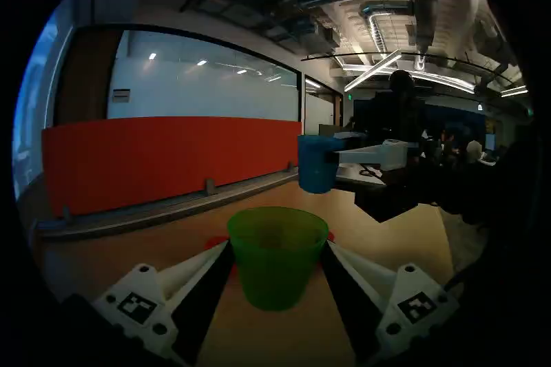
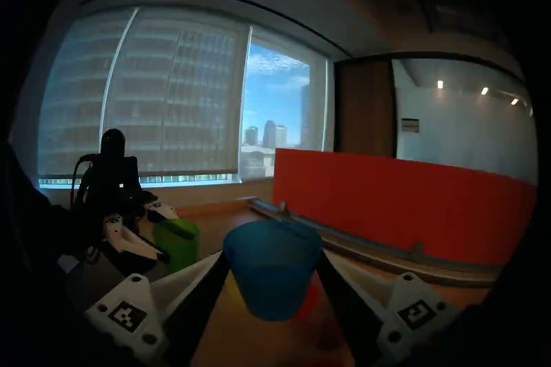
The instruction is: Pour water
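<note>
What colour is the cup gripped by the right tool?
Blue. The blue cup shows best in the right gripper view.

There were two plastic cups: one green cup [image 1: 277, 264] and one blue cup [image 2: 273, 277]. There were two grippers, the left gripper [image 1: 275, 248] and the right gripper [image 2: 272, 258]. There was one wooden table [image 1: 158, 243] and one red partition [image 1: 165, 157].

Dim interiors, bright window [image 2: 206, 105] daylight and ceiling strip lights [image 1: 372, 71], strong fisheye distortion, dark edges.
</note>
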A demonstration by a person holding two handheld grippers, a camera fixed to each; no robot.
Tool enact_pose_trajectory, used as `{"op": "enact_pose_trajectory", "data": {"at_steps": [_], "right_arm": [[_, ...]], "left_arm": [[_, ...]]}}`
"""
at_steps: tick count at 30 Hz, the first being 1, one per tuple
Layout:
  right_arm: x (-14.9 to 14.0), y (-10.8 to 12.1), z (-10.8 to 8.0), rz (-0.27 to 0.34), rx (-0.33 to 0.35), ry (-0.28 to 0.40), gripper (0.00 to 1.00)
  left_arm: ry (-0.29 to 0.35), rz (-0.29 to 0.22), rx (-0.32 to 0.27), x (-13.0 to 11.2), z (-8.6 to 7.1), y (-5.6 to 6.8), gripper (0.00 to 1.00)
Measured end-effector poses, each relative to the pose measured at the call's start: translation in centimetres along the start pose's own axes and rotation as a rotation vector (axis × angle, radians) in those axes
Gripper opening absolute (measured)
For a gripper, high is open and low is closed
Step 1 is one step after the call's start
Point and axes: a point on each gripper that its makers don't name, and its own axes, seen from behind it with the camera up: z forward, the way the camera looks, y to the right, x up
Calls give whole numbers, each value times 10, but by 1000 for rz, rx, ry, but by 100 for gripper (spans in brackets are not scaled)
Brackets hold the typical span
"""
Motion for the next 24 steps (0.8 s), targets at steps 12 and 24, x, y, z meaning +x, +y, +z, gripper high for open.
{"op": "enact_pose_trajectory", "data": {"at_steps": [12,24], "right_arm": [[13,-5,2,-42,16,12,91],[27,-4,5,-106,6,27,90]], "left_arm": [[21,-10,-21,1,5,9,85],[16,-3,-52,-5,6,20,85]]}}
